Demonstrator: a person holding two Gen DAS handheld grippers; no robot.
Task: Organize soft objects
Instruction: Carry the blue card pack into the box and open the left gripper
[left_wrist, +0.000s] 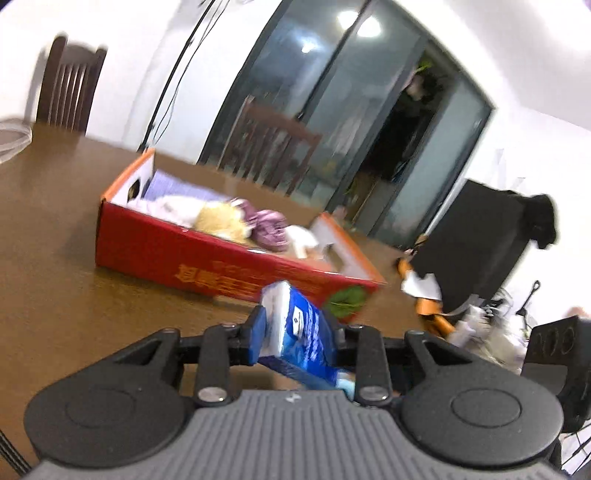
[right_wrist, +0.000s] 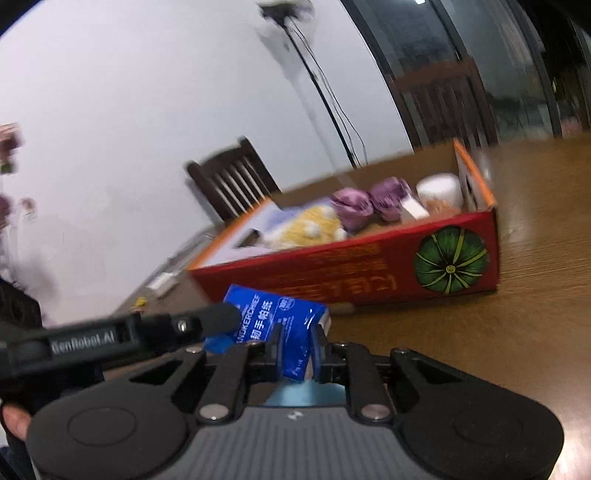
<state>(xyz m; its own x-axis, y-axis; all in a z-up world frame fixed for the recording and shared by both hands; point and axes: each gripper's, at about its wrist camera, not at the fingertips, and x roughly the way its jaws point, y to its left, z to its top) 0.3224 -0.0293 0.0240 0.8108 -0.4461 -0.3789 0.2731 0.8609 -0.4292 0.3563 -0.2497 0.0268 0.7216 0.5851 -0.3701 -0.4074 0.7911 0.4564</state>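
2 grippers, left gripper (left_wrist: 295, 328) and right gripper (right_wrist: 297, 345), both clamp 1 blue tissue pack (left_wrist: 295, 332) near the red box (left_wrist: 229, 258).

A brown wooden table (left_wrist: 55, 229) fills the foreground. Dark slatted chairs (left_wrist: 68, 92) stand at its far edge against a white wall (left_wrist: 140, 44). Dark glass sliding doors (left_wrist: 332, 110) reflect ceiling lights (left_wrist: 367, 26).
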